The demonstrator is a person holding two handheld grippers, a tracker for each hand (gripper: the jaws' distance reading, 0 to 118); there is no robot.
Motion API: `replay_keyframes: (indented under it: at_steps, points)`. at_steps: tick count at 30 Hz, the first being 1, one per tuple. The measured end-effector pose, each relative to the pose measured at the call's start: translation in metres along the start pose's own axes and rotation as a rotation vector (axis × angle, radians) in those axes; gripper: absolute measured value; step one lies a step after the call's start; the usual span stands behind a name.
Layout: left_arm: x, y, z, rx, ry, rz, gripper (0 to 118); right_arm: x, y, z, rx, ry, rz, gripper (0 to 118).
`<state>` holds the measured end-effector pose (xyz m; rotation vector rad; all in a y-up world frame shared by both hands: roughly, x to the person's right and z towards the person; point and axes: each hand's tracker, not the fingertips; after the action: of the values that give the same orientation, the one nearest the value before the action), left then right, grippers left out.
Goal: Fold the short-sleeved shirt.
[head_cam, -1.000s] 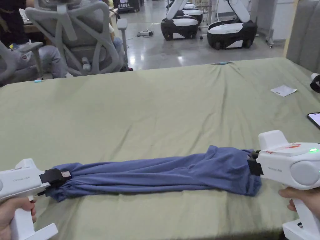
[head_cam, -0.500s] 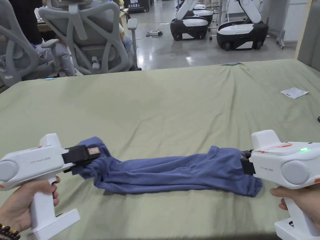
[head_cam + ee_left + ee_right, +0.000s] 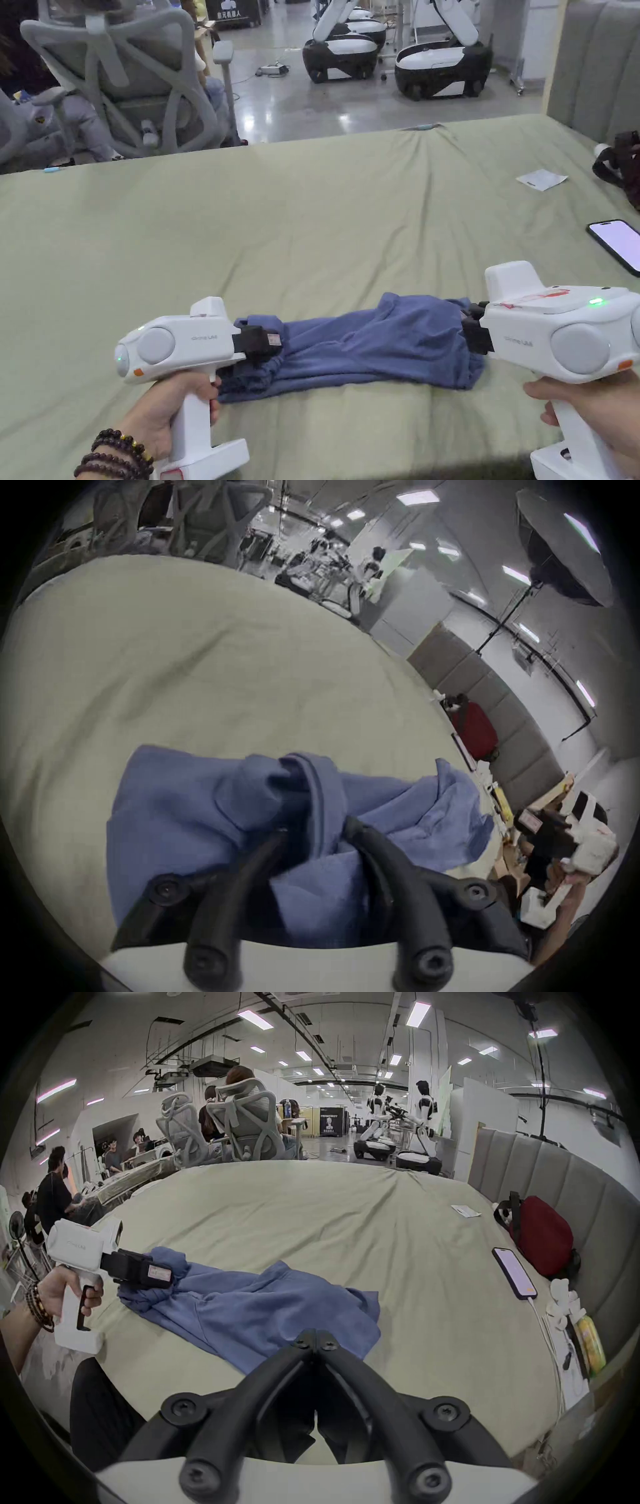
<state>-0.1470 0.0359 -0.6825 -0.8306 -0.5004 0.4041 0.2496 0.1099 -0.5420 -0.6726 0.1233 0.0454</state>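
A blue short-sleeved shirt of soft knit cloth (image 3: 369,344) lies bunched into a long roll in the lower middle of the head view, on the wide bed covered with an olive-green sheet (image 3: 300,212). The white pistol-shaped left gripper (image 3: 270,342) sits at the lower left of that view, and its black jaws reach into the left end of the shirt. In the left gripper view the two black jaws stand on both sides of a thick fold of the blue cloth (image 3: 311,812) in the lower centre of the frame, and the left gripper (image 3: 317,826) is grasping this fold. The white right gripper (image 3: 470,322) is at the lower right of the head view, with its black front against the right end of the shirt. In the right gripper view its jaws meet tip to tip in the lower centre at the edge of the cloth (image 3: 263,1314); the right gripper (image 3: 316,1335) is clenched, and it seems to pinch the hem, but the contact point is hidden.

A black smartphone with a lit screen (image 3: 619,244) lies at the right edge of the head view, and a small white paper slip (image 3: 541,179) lies above it, in the upper right. A dark red bag (image 3: 540,1234) leans on the grey padded headboard (image 3: 561,1179) at the right of the right gripper view. Grey mesh office chairs (image 3: 125,81) stand in the upper left of the head view.
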Motion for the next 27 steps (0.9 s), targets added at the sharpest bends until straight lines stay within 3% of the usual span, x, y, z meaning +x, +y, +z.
replay_keyframes:
  at_steps: [3, 4, 6, 7, 9, 10, 11, 12, 13, 14, 16, 20, 27]
  points:
    - [0.01, 0.011, 0.023, 0.043, -0.113, 0.011, 101, 0.001, 0.001, 0.0, -0.012, 0.006, 0.005, 0]
    - [0.02, 0.013, 0.039, 0.093, -0.118, -0.016, 118, 0.0, 0.0, 0.0, -0.012, 0.008, 0.006, 0]
    - [0.02, 0.016, 0.071, 0.231, -0.125, -0.033, 112, -0.002, 0.0, 0.0, -0.011, 0.011, 0.01, 0]
    - [0.021, 0.015, 0.085, 0.249, -0.118, -0.034, 118, -0.004, -0.001, 0.0, -0.011, 0.016, 0.01, 0]
    - [0.014, 0.015, 0.101, 0.208, -0.094, -0.022, 118, -0.008, -0.001, -0.001, -0.01, 0.028, 0.006, 0]
    - [0.005, 0.013, 0.104, 0.188, -0.09, -0.024, 116, -0.01, -0.001, 0.0, -0.007, 0.036, 0.004, 0]
    - [-0.004, 0.01, 0.105, 0.151, -0.083, -0.029, 104, -0.013, -0.001, 0.001, 0.0, 0.045, 0.001, 0]
    - [-0.009, 0.007, 0.105, 0.121, -0.072, -0.023, 77, -0.015, -0.001, 0.002, 0.007, 0.054, -0.001, 0]
    - [-0.014, 0.001, 0.102, 0.116, -0.057, -0.024, 19, -0.018, 0.0, 0.002, 0.01, 0.061, 0.0, 0]
    - [-0.017, -0.006, 0.097, 0.104, -0.012, -0.034, 2, -0.02, 0.0, 0.002, 0.012, 0.068, 0.001, 0]
    - [-0.019, -0.014, 0.086, 0.066, 0.096, -0.073, 1, -0.024, 0.0, 0.003, 0.016, 0.079, 0.003, 0]
    - [-0.026, -0.019, 0.059, 0.001, 0.038, -0.004, 1, -0.027, 0.001, 0.004, 0.014, 0.09, 0.013, 0]
    - [0.006, -0.006, 0.014, -0.016, -0.005, -0.054, 1, -0.014, -0.006, 0.004, -0.004, 0.061, -0.001, 0]
